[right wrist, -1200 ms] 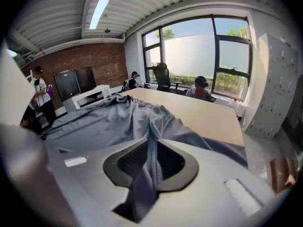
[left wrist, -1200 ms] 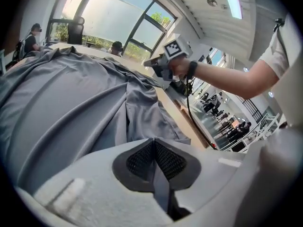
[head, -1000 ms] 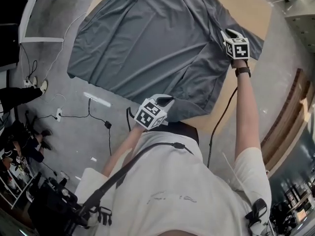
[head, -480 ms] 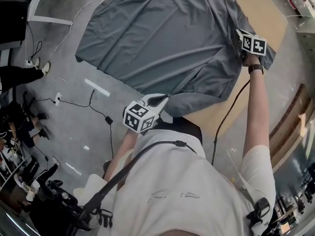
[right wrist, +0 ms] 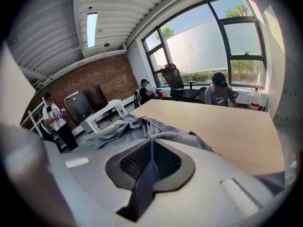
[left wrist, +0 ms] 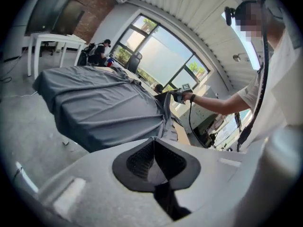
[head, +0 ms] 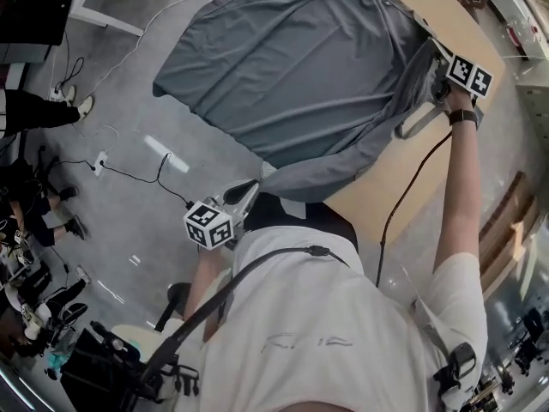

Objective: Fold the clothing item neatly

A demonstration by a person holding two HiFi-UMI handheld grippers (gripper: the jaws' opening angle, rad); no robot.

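"Pinching anything, the left gripper [left wrist: 152, 141]?"

"Yes. Its fingers [left wrist: 138, 159] are pressed together on a thin fold of the grey shirt [head: 300, 75], at the near corner that hangs off the desk [head: 412, 174]."

"And the right gripper [right wrist: 151, 143]?"

"Its fingers [right wrist: 135, 161] have just been closing, and they clamp a strip of the same cloth, which runs down between them. In the head view that gripper sits at the shirt's far right side, and the cloth there is raised off the wood in a hanging drape."

"Where is the rest of the shirt?"

"Spread across the light wooden desk, with its left part draped over the edge above the grey floor [head: 129, 230]. The edge between the two grippers sags in a long curve."

"What lies around it?"

"Cables [head: 163, 189] trail over the floor on the left. In the right gripper view a white table [right wrist: 106, 110] stands beyond the desk, near the brick wall."
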